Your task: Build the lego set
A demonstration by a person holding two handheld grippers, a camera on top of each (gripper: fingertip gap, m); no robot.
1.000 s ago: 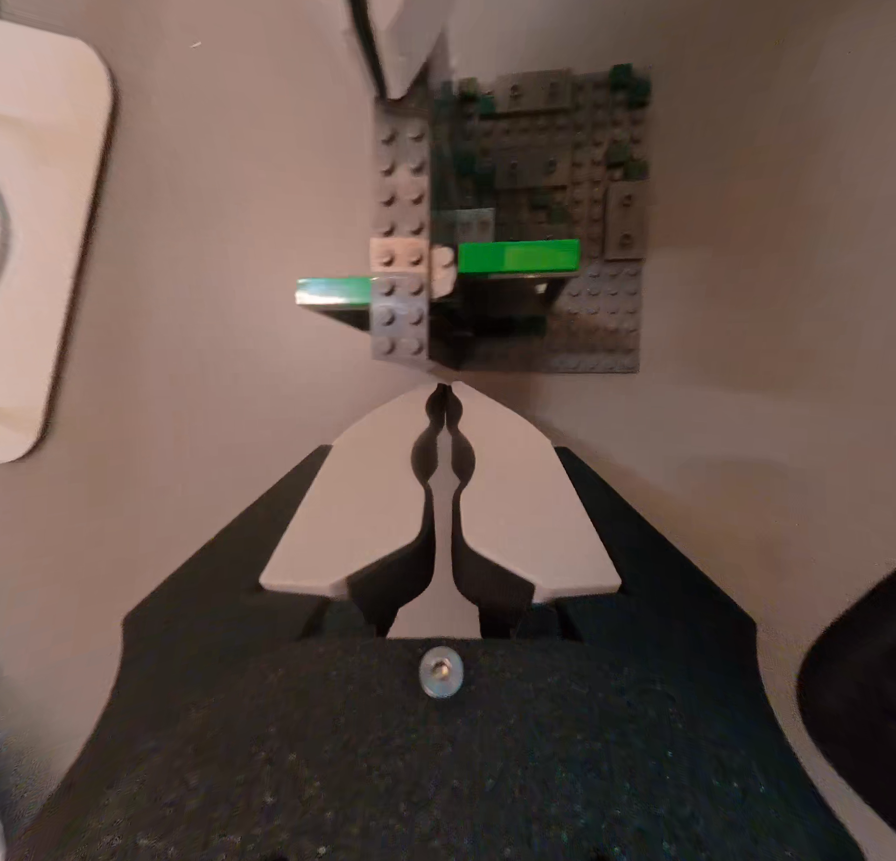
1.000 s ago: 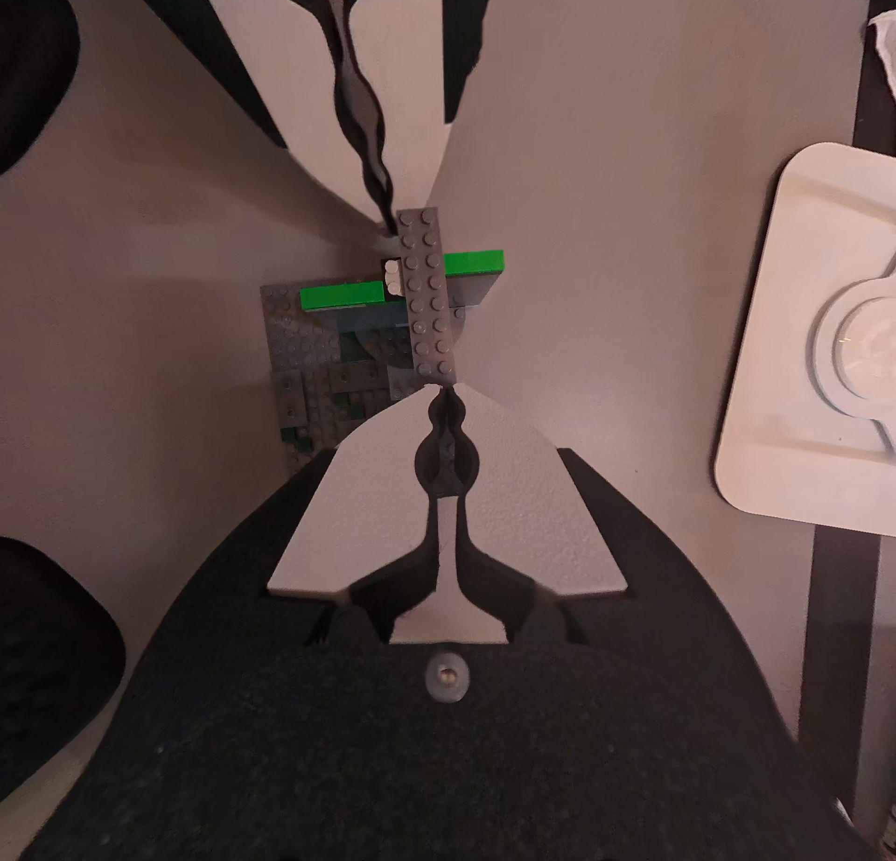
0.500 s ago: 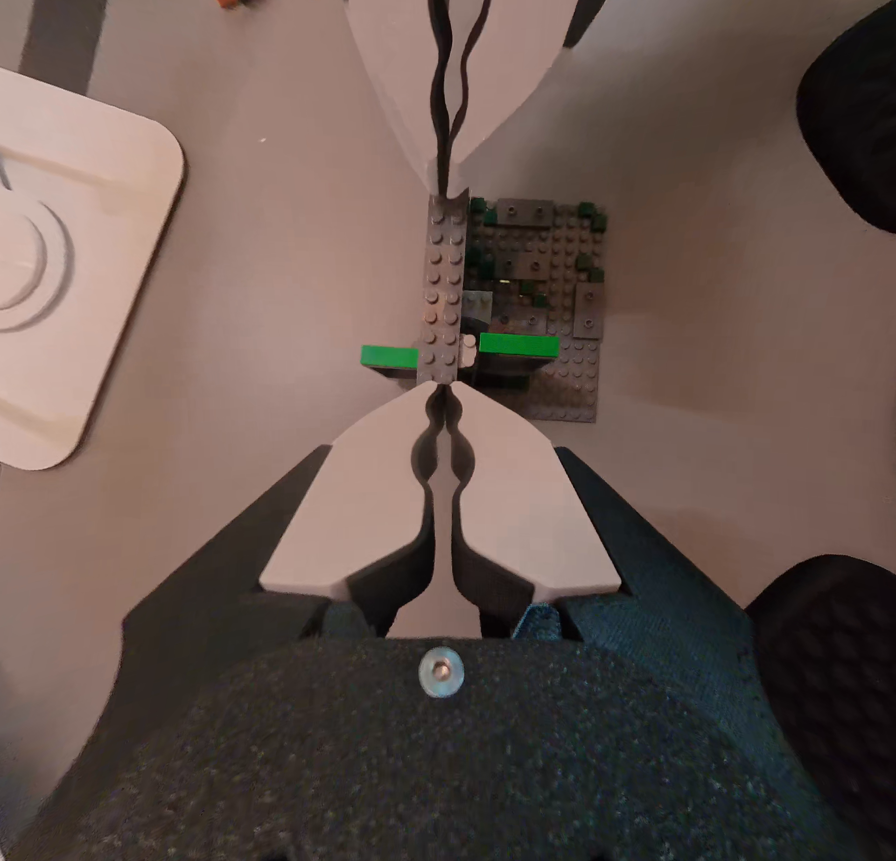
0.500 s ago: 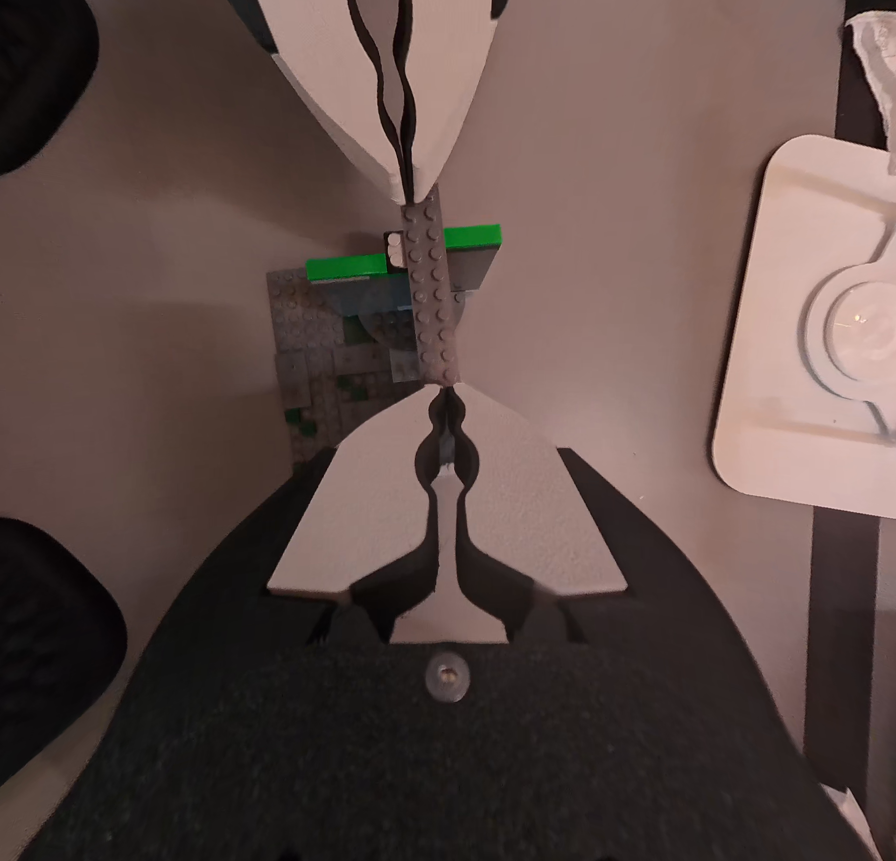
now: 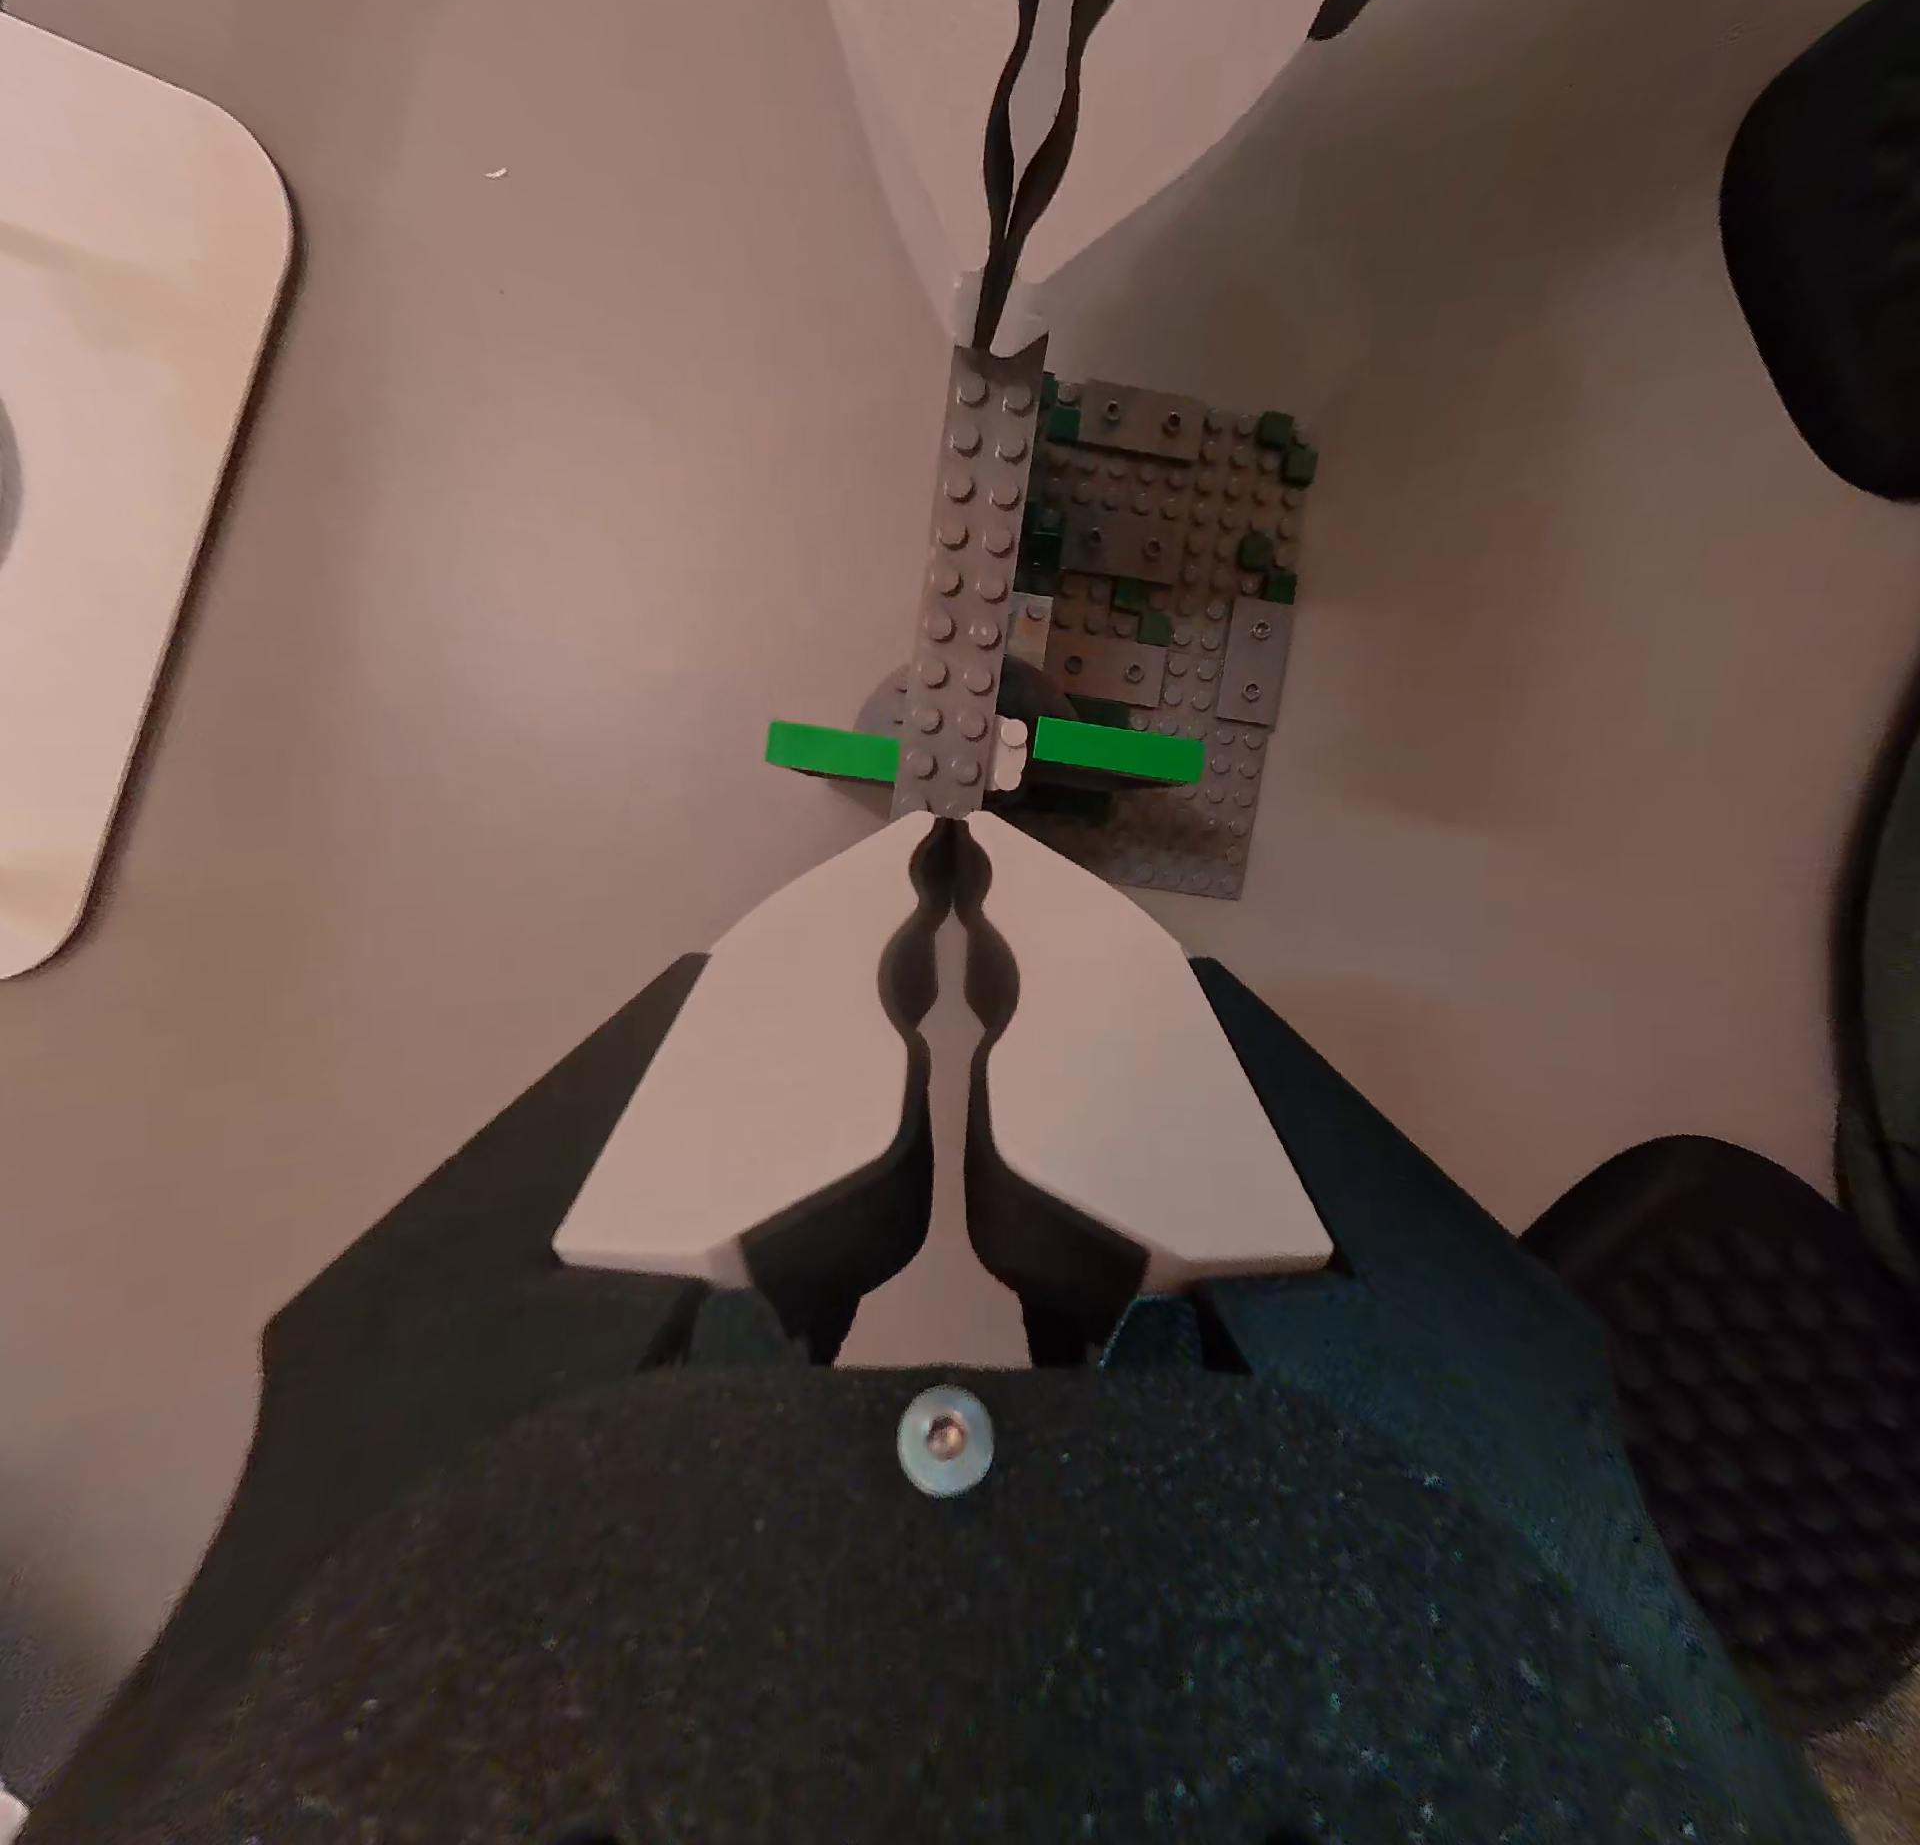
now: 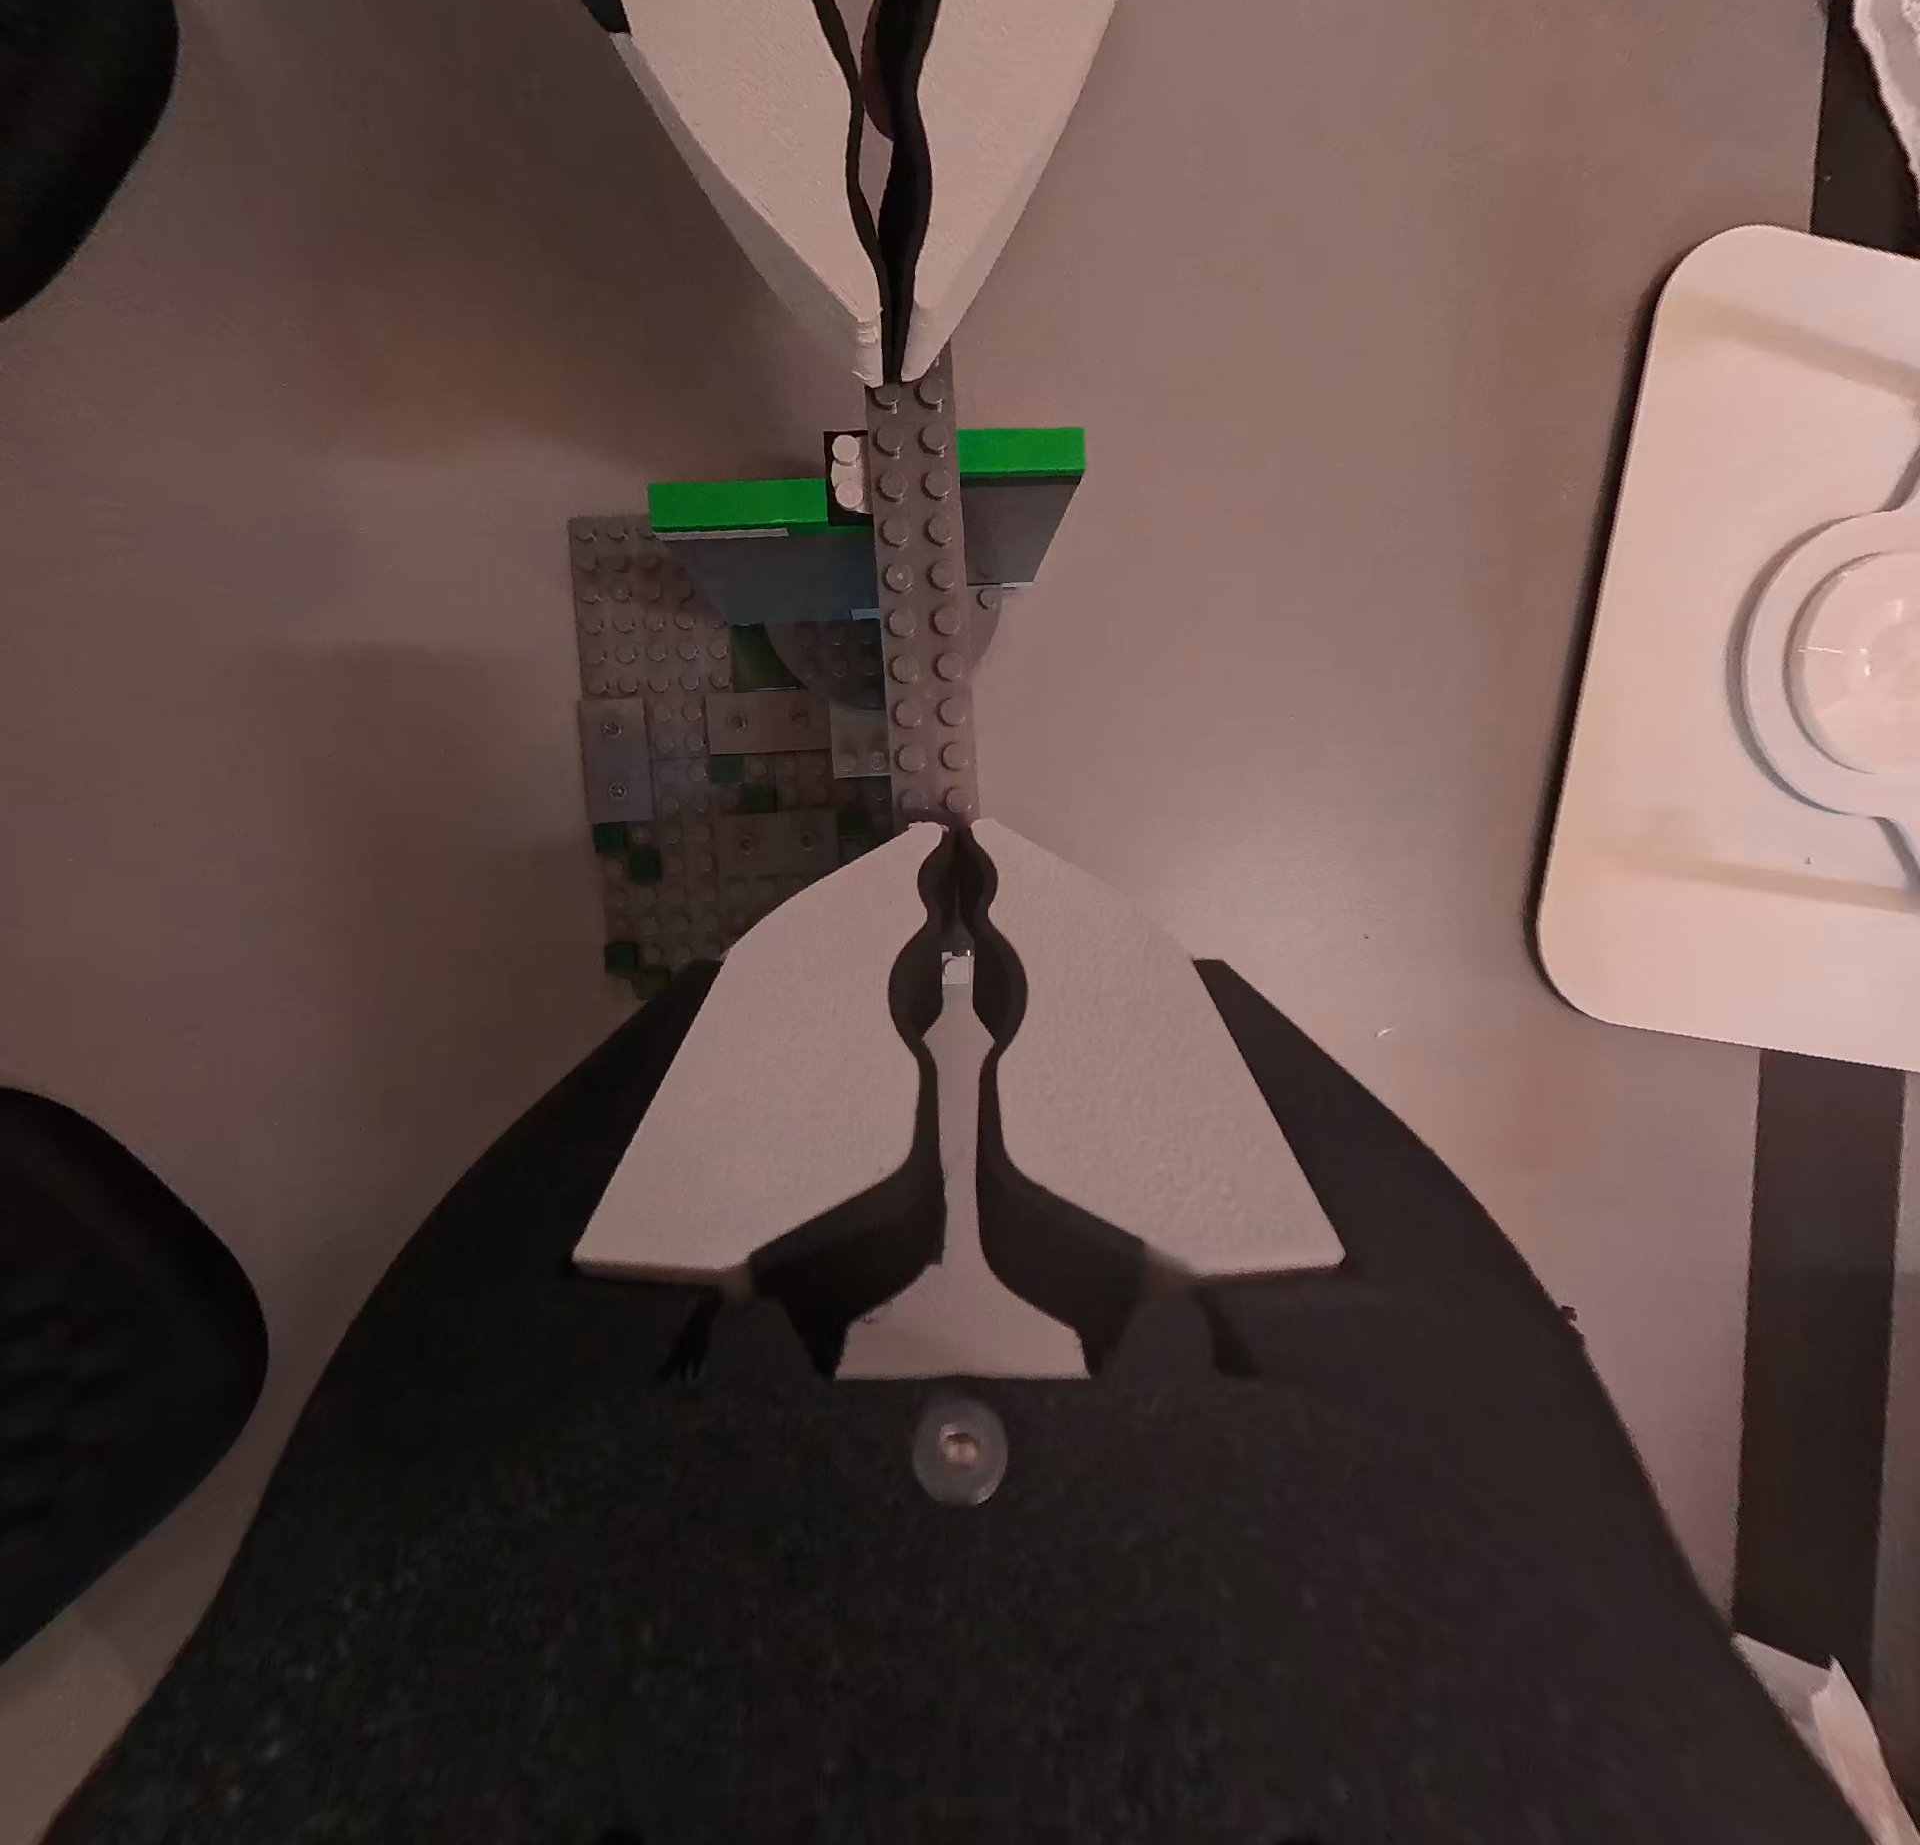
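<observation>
A long grey studded plate (image 5: 966, 590) is held at both ends over the left edge of the grey baseplate (image 5: 1195, 829). My left gripper (image 5: 945, 831) is shut on its near end. My right gripper (image 5: 1003, 325) pinches its far end. In the right wrist view the same plate (image 6: 920, 600) runs from my right gripper (image 6: 951, 831) to my left gripper (image 6: 894, 361). A cross-piece with two green tiles (image 5: 831, 751) (image 5: 1117, 751) and a small white piece (image 5: 1010, 756) sits under the plate. I cannot tell whether it touches the baseplate (image 6: 623, 632).
A white moulded tray (image 5: 104, 445) lies left of the model and shows on the right in the right wrist view (image 6: 1766, 652). Black padded objects (image 5: 1849, 237) (image 5: 1745, 1380) lie to the right. A dark strip (image 6: 1808, 1276) runs beside the tray. My right fingertips sit around 8 centimeters from my left ones.
Both cameras have drawn back, so the model looks smaller. The right gripper has lined up on the plate's far end, and the plate now runs straight between the two grippers.
</observation>
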